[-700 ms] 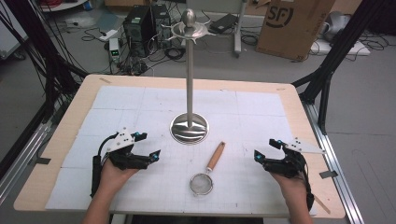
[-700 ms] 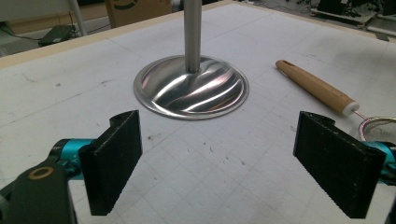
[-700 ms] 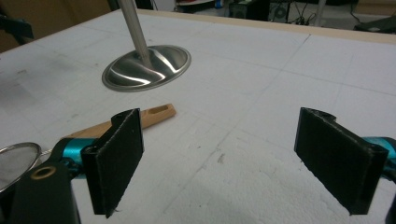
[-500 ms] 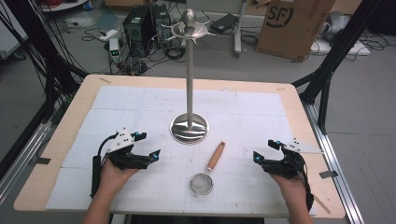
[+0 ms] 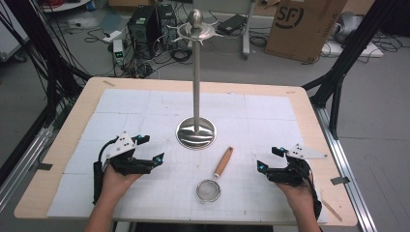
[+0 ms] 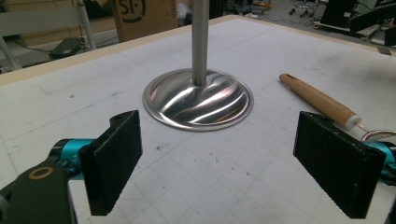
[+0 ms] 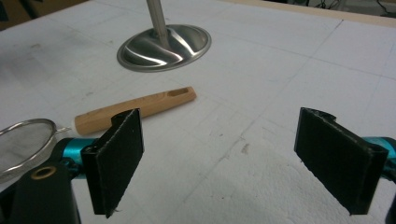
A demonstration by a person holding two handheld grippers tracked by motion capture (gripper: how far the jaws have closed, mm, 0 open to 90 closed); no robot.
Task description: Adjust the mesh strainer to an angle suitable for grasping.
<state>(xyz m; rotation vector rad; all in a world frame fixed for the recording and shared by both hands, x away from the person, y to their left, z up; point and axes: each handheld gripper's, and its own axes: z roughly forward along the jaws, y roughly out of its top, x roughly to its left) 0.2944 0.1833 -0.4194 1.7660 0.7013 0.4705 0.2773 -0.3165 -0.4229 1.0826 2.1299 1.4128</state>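
Note:
A small mesh strainer [image 5: 209, 189] with a wooden handle [image 5: 224, 161] lies on the white mat near the front middle of the table. Behind it stands a steel rack, a tall pole [image 5: 196, 72] on a round base [image 5: 196, 132] with hooks at the top. My left gripper [image 5: 149, 150] rests low at the front left, open and empty, its jaws facing the base [image 6: 198, 99] and the handle [image 6: 320, 100]. At the front right my right gripper [image 5: 269, 159] is open and empty too, with the handle [image 7: 135, 110] and strainer rim [image 7: 21, 144] to its left.
The white gridded mat [image 5: 251, 116] covers most of the wooden table [image 5: 309, 121]. Beyond the far edge lie cables, a computer tower [image 5: 143, 24] and a cardboard box [image 5: 302, 24] on the floor. Black frame legs [image 5: 338, 72] stand beside the table.
Both hands have stayed almost where they were; the right gripper has shifted very slightly. The strainer and the rack have not moved.

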